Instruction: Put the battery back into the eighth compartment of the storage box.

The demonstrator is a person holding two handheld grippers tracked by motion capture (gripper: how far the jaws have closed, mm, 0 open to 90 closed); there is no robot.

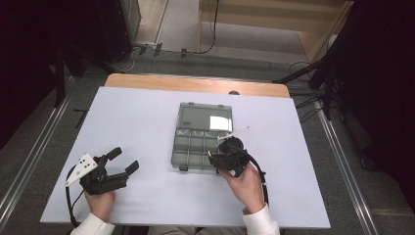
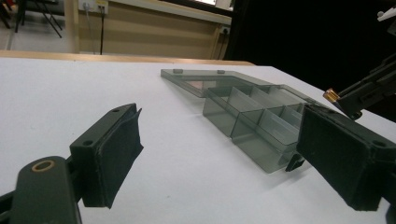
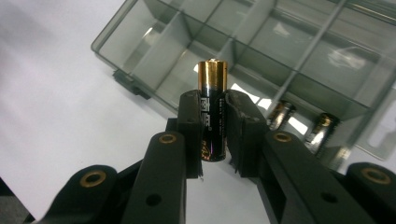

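Observation:
A smoky clear compartment box (image 1: 188,147) (image 2: 243,116) (image 3: 154,56) lies open at the table's middle, its lid folded back. My right gripper (image 1: 214,154) (image 3: 214,133) is shut on a black and gold battery (image 3: 212,112), held upright over the box's near right corner. Its gold tip (image 2: 331,94) shows in the left gripper view too. Two more batteries (image 3: 280,114) (image 3: 322,130) lie in a compartment at the near right. My left gripper (image 1: 123,160) (image 2: 219,154) rests open on the table left of the box, nothing between its pads.
The white table top (image 1: 137,122) has a wooden strip along its far edge. A thin white stick (image 1: 235,133) lies across the box's right side. Floor rails and cables run beside the table.

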